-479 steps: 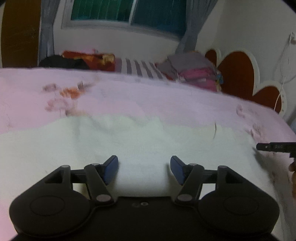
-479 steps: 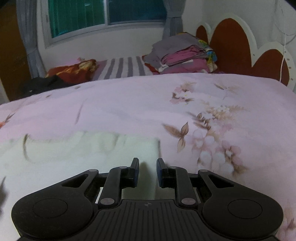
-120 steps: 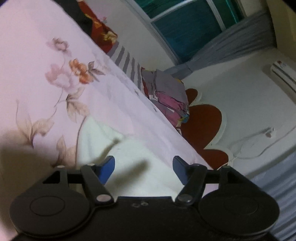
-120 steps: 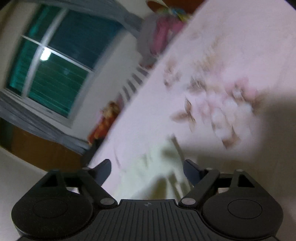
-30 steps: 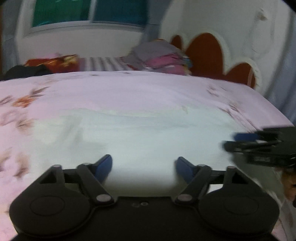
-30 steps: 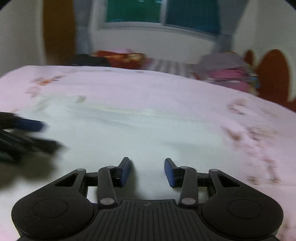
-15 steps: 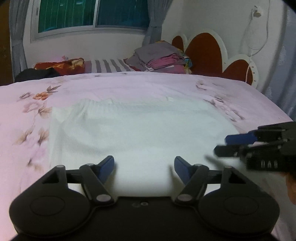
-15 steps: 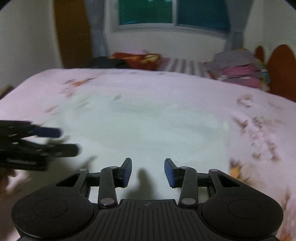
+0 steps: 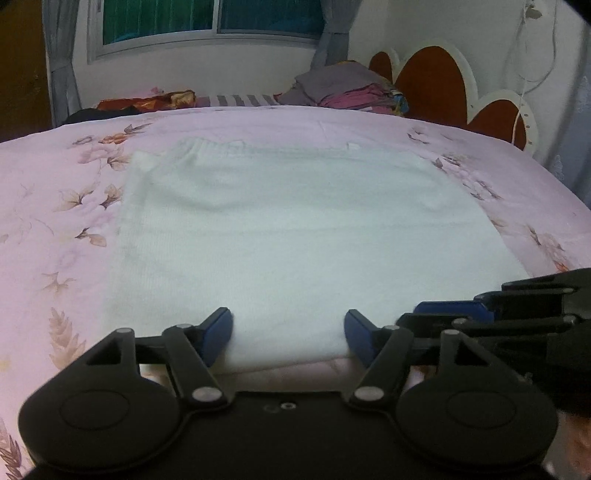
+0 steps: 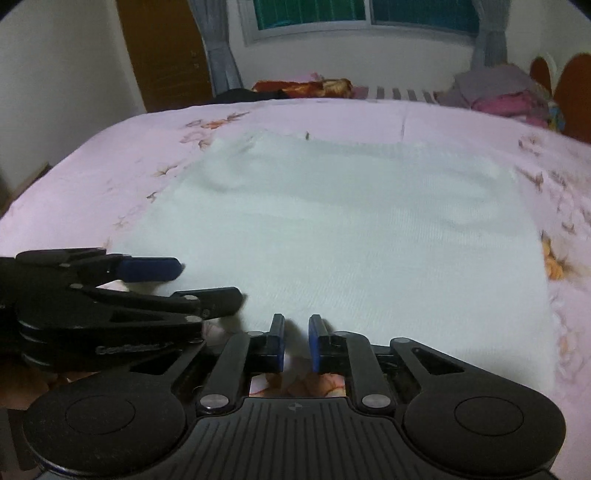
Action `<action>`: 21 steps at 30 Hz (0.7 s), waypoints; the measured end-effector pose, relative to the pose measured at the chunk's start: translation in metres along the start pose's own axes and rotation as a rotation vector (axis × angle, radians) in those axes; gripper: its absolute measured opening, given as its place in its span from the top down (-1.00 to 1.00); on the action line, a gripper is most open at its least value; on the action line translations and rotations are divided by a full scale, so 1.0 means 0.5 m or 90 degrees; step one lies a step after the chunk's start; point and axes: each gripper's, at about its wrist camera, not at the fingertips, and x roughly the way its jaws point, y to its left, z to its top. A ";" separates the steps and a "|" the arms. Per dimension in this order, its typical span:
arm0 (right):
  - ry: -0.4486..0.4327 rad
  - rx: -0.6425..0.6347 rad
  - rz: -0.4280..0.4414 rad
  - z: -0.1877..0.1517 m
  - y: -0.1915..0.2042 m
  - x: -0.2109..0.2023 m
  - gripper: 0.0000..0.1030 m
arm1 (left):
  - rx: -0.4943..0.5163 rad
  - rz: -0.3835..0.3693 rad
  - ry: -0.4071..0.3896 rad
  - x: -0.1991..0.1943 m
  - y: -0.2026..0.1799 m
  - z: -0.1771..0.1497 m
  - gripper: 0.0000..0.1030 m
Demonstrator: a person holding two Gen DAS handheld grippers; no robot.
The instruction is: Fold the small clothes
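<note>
Left gripper (image 9: 288, 334) points forward and down, its 2 fingers (image 9: 218, 332) set wide apart. Right gripper (image 10: 296, 341) sits close beside it, fingers just closing to a narrow gap.

We see a dim room under soft artificial light with a cool, pinkish cast, while the teal-glazed window (image 9: 210, 18) at the back gives no daylight. The pale white knitted garment (image 9: 295, 229) is the brightest area and looks washed out, its weave barely resolved. Both fisheye views bend the pink floral bedspread (image 10: 92, 166) at the edges and darken in the corners, and everything looks slightly soft and grainy.
</note>
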 end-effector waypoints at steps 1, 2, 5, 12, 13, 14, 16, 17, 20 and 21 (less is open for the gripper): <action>0.000 -0.004 -0.007 -0.002 -0.005 -0.001 0.71 | -0.005 0.005 -0.001 -0.006 0.006 -0.003 -0.30; -0.001 -0.002 -0.016 -0.005 -0.014 -0.008 0.71 | -0.010 0.009 -0.002 -0.010 0.016 -0.005 -0.30; -0.009 0.015 -0.094 -0.007 -0.068 -0.040 0.71 | -0.026 0.029 -0.005 -0.029 0.058 -0.016 -0.29; -0.001 0.099 -0.143 -0.027 -0.188 -0.091 0.71 | -0.065 0.035 -0.033 -0.058 0.089 -0.024 -0.17; -0.019 0.094 -0.148 -0.024 -0.180 -0.100 0.71 | -0.069 0.036 -0.045 -0.062 0.088 -0.026 -0.17; -0.037 0.093 -0.145 -0.021 -0.174 -0.107 0.71 | -0.068 0.044 -0.039 -0.059 0.089 -0.029 -0.17; -0.026 0.094 -0.151 -0.025 -0.176 -0.099 0.71 | -0.067 0.049 -0.019 -0.047 0.095 -0.037 -0.13; -0.002 0.096 -0.160 -0.033 -0.182 -0.091 0.71 | -0.072 0.049 -0.023 -0.051 0.099 -0.034 -0.10; -0.008 0.107 -0.151 -0.034 -0.187 -0.098 0.71 | -0.080 0.054 -0.022 -0.062 0.104 -0.033 -0.10; -0.020 0.106 -0.145 -0.037 -0.188 -0.107 0.71 | -0.076 0.055 -0.013 -0.057 0.105 -0.034 -0.10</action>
